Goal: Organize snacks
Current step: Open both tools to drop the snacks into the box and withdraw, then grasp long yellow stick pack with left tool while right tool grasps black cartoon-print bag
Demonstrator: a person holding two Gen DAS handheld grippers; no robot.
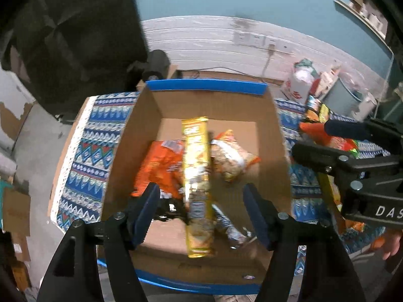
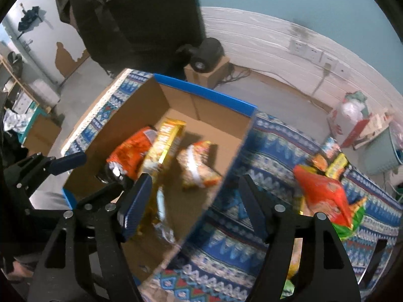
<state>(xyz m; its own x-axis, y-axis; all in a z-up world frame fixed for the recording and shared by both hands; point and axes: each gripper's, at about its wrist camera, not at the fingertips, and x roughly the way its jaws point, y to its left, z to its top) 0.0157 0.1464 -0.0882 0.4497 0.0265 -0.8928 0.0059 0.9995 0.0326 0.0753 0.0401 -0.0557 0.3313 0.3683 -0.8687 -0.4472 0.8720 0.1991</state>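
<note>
Left wrist view: The left gripper (image 1: 201, 202) is spread wide above the open brown cardboard box with blue rim (image 1: 205, 87), grasping nothing. The long yellow-gold snack packet (image 1: 197, 176) lies lengthwise between the blue-padded fingers (image 1: 147, 212), touching neither. To its left lies the crumpled orange snack bag (image 1: 156, 170); to its right, the beige-and-orange snack bag (image 1: 233, 161). A silver foil wrapper (image 1: 231, 230) lies near the box's near wall. The box stands on the surface covered by a blue patterned cloth (image 1: 85, 156). The right gripper (image 1: 314, 138) enters from the right, over the cloth outside the box.

Right wrist view: The right gripper (image 2: 195, 201) is released, jaws wide apart, straddling the box's right wall. A red-orange snack bag with green corner (image 2: 325, 196) lies on the cloth, with small yellow packets (image 2: 336, 163) beyond it. The left gripper (image 2: 68, 162) shows at the left edge.
</note>
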